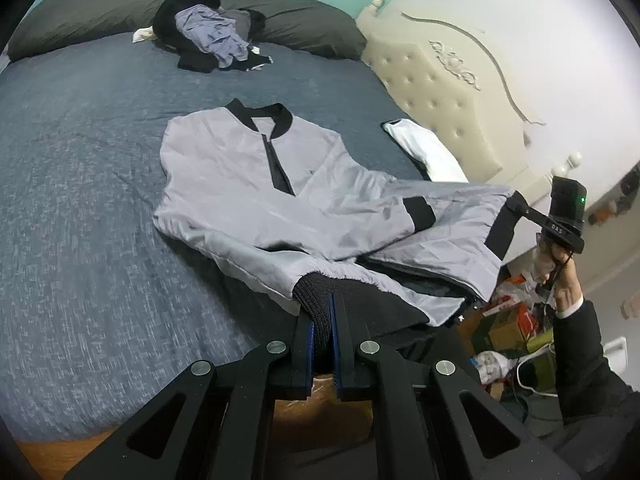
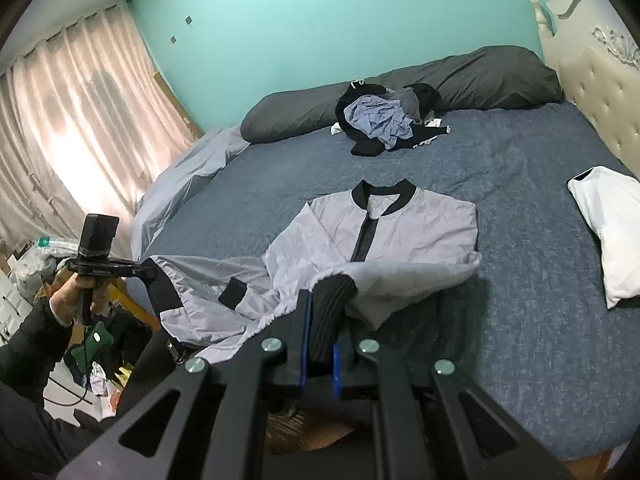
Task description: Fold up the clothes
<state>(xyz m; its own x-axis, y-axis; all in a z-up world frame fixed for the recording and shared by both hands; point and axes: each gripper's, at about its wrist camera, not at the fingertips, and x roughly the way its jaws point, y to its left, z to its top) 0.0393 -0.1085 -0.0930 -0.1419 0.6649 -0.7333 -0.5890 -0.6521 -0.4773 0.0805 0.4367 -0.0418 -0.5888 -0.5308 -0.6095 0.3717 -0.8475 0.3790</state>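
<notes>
A grey jacket [image 1: 240, 184] [image 2: 404, 232] with black collar, zip strip and cuffs lies on the blue bed cover [image 1: 80, 200] [image 2: 520, 320], collar at the far side. One sleeve is folded across its front, black cuff [image 1: 420, 212] [image 2: 234, 294] showing. My left gripper [image 1: 323, 308] [image 2: 150, 270] is shut on the black ribbed hem at one corner. My right gripper [image 2: 320, 312] [image 1: 520, 205] is shut on the hem's other corner. Both hold the lower edge up off the bed, and the cloth sags between them.
A loose pile of dark and blue clothes [image 1: 216, 36] [image 2: 384, 120] lies by the dark pillows [image 1: 312, 28]. A folded white garment [image 1: 424, 148] [image 2: 612, 232] rests near the cream headboard [image 1: 440, 92]. Clutter [image 1: 508, 320] covers the floor beside the bed. Curtains [image 2: 72, 120] hang by the window.
</notes>
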